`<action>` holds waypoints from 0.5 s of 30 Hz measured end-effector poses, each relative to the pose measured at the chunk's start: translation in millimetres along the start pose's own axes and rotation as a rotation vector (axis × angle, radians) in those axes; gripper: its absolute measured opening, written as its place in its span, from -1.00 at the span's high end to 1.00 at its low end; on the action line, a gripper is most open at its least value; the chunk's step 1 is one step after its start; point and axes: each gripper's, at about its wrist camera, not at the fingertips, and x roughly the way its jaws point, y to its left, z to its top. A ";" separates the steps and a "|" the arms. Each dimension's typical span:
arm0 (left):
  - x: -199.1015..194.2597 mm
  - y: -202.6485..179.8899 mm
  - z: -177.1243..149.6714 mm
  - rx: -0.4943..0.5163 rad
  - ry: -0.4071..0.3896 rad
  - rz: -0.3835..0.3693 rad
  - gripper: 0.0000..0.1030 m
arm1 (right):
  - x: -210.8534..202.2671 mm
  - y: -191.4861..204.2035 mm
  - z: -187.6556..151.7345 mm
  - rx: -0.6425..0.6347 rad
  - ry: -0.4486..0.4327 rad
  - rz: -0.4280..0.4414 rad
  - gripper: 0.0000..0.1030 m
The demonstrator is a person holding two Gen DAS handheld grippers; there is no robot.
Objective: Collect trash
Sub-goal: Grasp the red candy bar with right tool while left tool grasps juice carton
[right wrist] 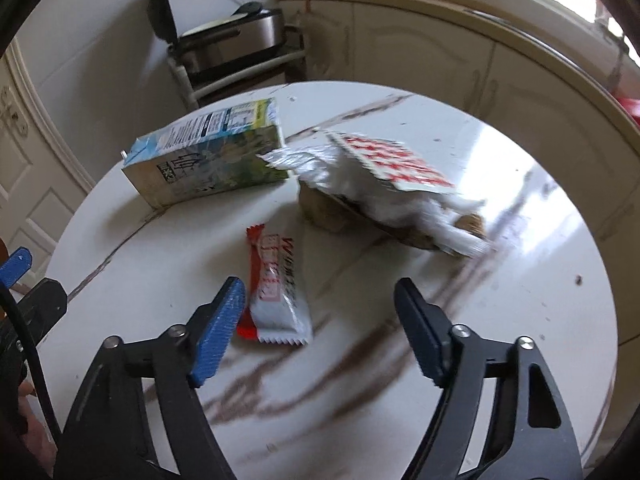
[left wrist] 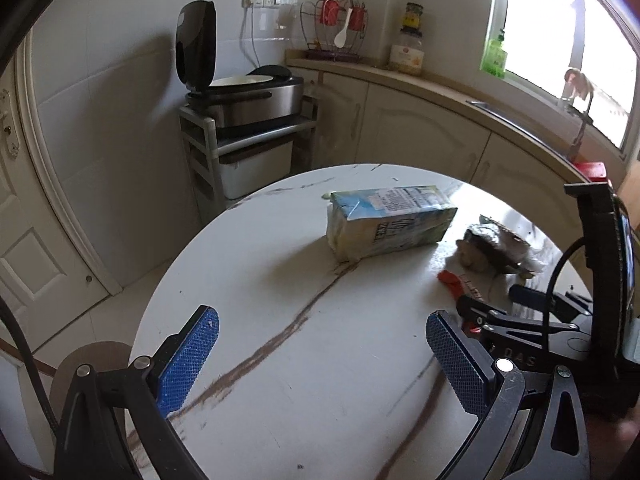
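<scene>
Both tongs sat over the round marble-look table (left wrist: 280, 360) when I checked. Left gripper (left wrist: 320, 364) was spread wide, blue pads empty, hovering above bare tabletop near its front edge. Right gripper (right wrist: 320, 328) was also spread, nothing between the jaws; its left pad (right wrist: 218, 332) sat just beside the snack wrapper (right wrist: 276, 296), and I couldn't tell whether they touched. Wrapper was red and white, lying flat, with a serrated end toward the camera; red print on it was too blurred to read. Behind it lay a milk carton (right wrist: 208, 160) on its side, pale blue and green, with a nutrition-style table of small text on the top face and large dark characters on the side that I couldn't make out. Right of the carton was a crumpled heap (right wrist: 384, 192): white plastic, a flat card with red-and-white pattern on top, brownish lumps under it. Heap touched or nearly touched the carton's end. From the left camera the carton (left wrist: 388, 224) sat mid-table, heap (left wrist: 496, 252) to its right, wrapper (left wrist: 454, 280) partly hidden by the right gripper (left wrist: 520, 312), which showed "DAS" on its body. Behind the table, a rice cooker (left wrist: 248, 96) stood lid-up on a rack.
</scene>
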 end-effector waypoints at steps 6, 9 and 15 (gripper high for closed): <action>19.9 1.3 2.6 -0.003 0.010 -0.002 -0.99 | 2.9 17.9 3.7 -0.072 -0.036 -0.027 0.05; 21.2 -2.0 -2.4 -0.005 0.013 -0.007 -0.99 | -0.4 24.0 2.2 -0.109 -0.048 -0.014 0.40; 16.3 -11.5 -13.9 0.011 0.011 -0.016 -0.99 | -7.4 9.1 -3.8 -0.068 -0.048 0.037 0.72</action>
